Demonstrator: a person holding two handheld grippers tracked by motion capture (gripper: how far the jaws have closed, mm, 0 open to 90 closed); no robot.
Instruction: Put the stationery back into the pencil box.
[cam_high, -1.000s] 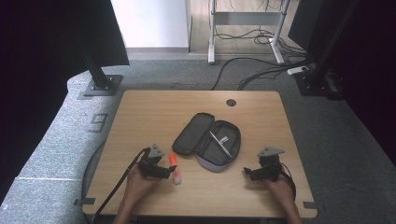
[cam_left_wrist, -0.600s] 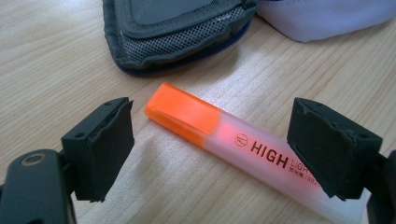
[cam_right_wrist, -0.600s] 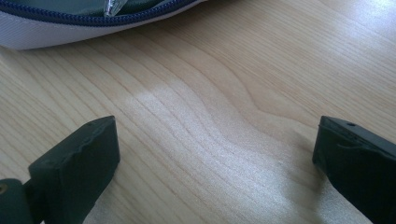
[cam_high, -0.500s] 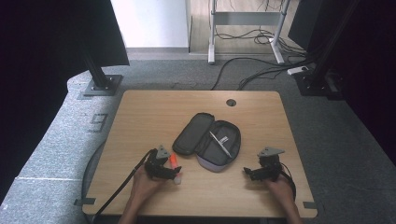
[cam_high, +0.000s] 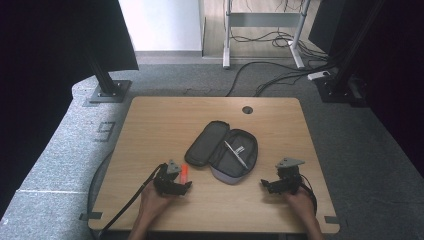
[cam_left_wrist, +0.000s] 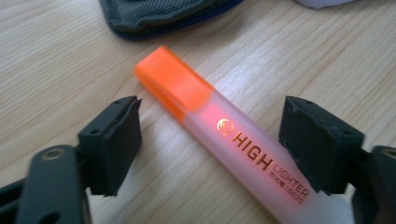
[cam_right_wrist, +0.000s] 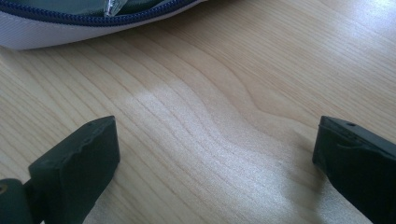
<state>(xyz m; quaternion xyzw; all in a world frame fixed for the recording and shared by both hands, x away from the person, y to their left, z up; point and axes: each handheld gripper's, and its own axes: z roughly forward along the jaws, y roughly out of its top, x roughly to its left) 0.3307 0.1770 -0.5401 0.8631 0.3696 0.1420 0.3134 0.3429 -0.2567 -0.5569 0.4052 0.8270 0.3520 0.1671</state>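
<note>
An orange-capped highlighter (cam_left_wrist: 219, 126) (cam_high: 184, 173) lies flat on the wooden table (cam_high: 165, 120). My left gripper (cam_left_wrist: 210, 140) (cam_high: 175, 184) stands open low over it, one jaw on each side of the pen's barrel, neither touching it. An open grey pencil case (cam_high: 222, 149) lies in the middle of the table with a pen (cam_high: 235, 153) inside; its dark edge (cam_left_wrist: 159, 16) shows just beyond the highlighter's cap. My right gripper (cam_right_wrist: 215, 154) (cam_high: 276, 184) is open over bare wood, right of the case, whose white zipped rim (cam_right_wrist: 79, 25) lies ahead of it.
A round cable hole (cam_high: 247, 109) sits near the table's far edge. A black cable (cam_high: 125, 205) trails from the left gripper off the front left corner. Dark stands (cam_high: 107, 80) and floor cables (cam_high: 280, 75) lie beyond the table.
My left gripper has crept right and lowered around the highlighter. The right gripper has barely moved.
</note>
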